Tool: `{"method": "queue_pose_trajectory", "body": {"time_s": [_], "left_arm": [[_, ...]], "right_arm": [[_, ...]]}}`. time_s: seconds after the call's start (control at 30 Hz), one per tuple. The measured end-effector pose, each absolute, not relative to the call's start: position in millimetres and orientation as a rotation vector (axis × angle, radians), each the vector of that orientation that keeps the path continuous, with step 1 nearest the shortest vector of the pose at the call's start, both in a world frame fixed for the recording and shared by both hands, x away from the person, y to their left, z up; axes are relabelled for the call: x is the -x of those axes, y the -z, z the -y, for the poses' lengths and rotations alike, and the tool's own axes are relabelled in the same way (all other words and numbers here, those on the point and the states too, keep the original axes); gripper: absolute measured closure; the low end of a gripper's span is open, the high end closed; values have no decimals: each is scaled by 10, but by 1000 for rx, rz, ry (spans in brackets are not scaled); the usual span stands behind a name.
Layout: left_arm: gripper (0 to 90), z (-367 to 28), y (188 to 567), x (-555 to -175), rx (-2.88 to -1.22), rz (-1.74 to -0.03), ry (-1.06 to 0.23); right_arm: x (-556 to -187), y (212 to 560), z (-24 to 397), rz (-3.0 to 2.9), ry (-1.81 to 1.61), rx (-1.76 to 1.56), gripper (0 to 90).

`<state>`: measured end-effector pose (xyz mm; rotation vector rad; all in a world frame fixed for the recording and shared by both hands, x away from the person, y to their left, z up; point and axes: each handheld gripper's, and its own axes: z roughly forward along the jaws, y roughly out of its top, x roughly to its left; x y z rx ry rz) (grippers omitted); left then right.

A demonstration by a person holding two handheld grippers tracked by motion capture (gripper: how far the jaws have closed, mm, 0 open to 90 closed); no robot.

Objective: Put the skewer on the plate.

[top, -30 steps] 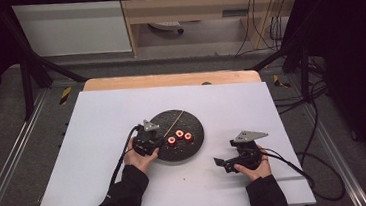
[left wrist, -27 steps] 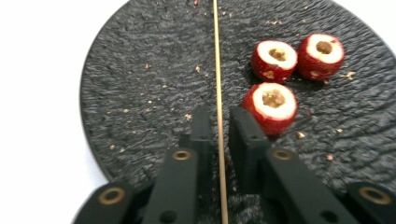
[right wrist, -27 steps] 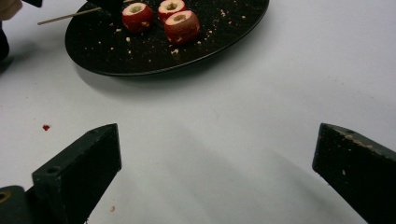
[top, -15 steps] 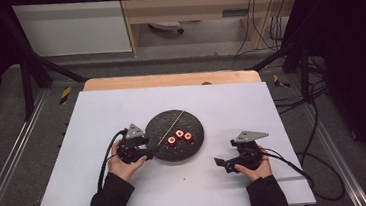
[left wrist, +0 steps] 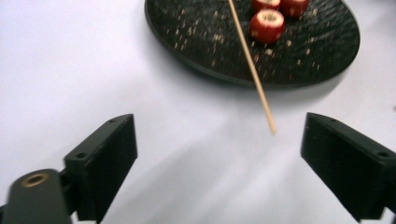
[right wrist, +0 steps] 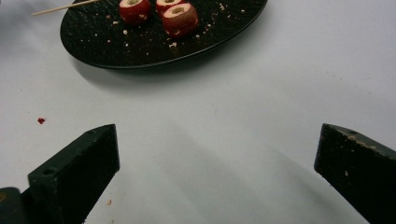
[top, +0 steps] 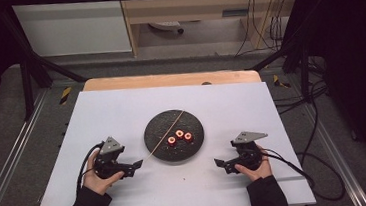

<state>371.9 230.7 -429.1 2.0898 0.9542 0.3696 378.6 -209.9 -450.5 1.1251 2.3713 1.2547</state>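
Fingers [left wrist: 107, 163] of both grippers spread wide, empty; skewer [left wrist: 252, 70] tip between left pair.

A white table top [top: 221, 104] lies over a wooden bench edge [top: 169, 79]. Beyond it stand a white cabinet [top: 74, 27] and a wooden shelf unit [top: 187, 4] — cables [top: 264, 25] hang there. Grey floor [top: 4, 148], perhaps carpet, flanks dark metal frame bars [top: 32, 61].

Both tongs black: left tongs [top: 137, 163], right tongs [top: 218, 162]. Blocky matte jaws, screw hole near each left jaw base. Grey three-cornered plate on top of each, black cable trailing. Person wears dark long sleeves.
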Motion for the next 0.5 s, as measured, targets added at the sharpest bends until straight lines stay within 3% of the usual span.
{"method": "queue_pose_trajectory", "body": {"time_s": [0.5], "left_arm": [[52, -2619, 4436, -3580, -2078, -970, -399]], "right_arm": [[-3786, 4527, 2089, -2393, -1242, -1127, 11]]}}
